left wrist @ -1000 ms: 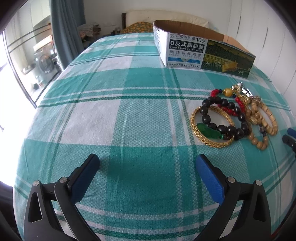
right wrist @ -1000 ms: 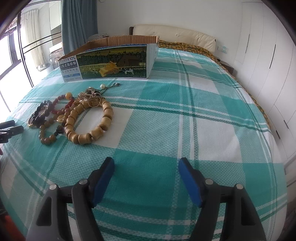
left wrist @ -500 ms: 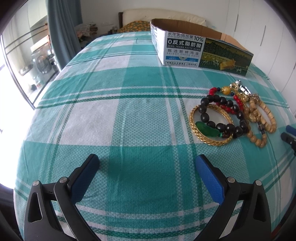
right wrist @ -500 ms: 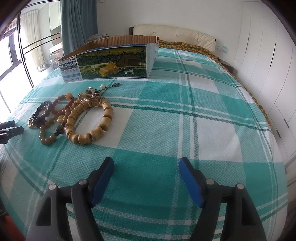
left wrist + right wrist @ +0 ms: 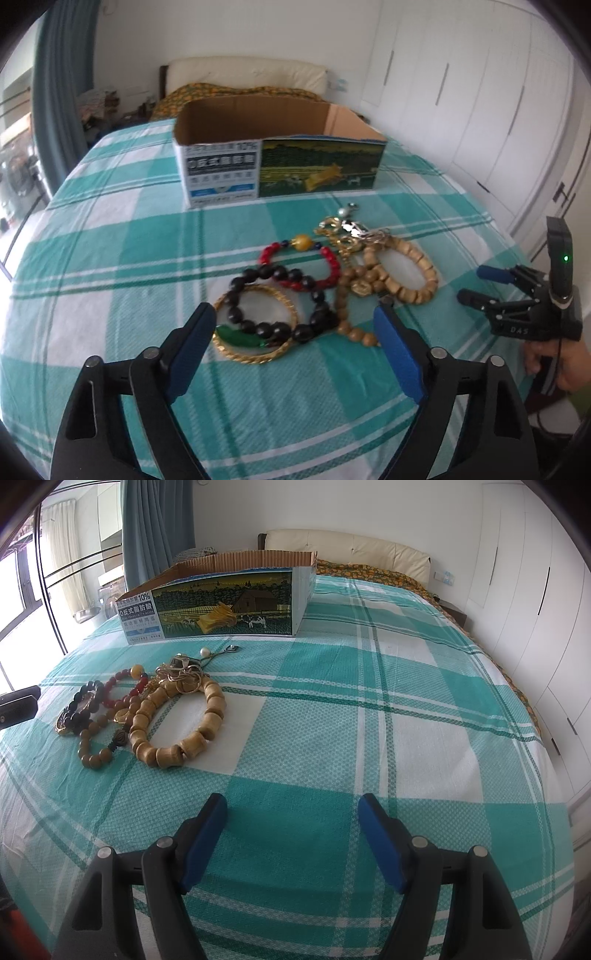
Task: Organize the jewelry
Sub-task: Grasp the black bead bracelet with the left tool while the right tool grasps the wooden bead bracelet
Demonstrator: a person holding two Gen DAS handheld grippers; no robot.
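left jaws narrowing over the bracelet heap

the left gripper [image 5: 295, 334] has its blue-padded jaws apart with nothing pressed between them; they have just been closing a little, framing the nearest pieces: a gold chain bangle with a green stone [image 5: 255, 328] under a loop of black round beads [image 5: 280, 299]. beyond lie a red bead bracelet with a yellow bead [image 5: 306, 258], a chunky tan wooden-bead bracelet [image 5: 406, 269] and thin gold chains [image 5: 347, 236], all tangled on the teal checked bedspread [image 5: 129, 258], just before the open printed cardboard box [image 5: 280, 166]. the right gripper [image 5: 291, 834] hangs apart over bare cloth, empty.

judgement: light, loose, slippery strands; the bangle is stiff. pinch one bead run at the heap's edge, lift slowly, since overlaps will drag neighbours.
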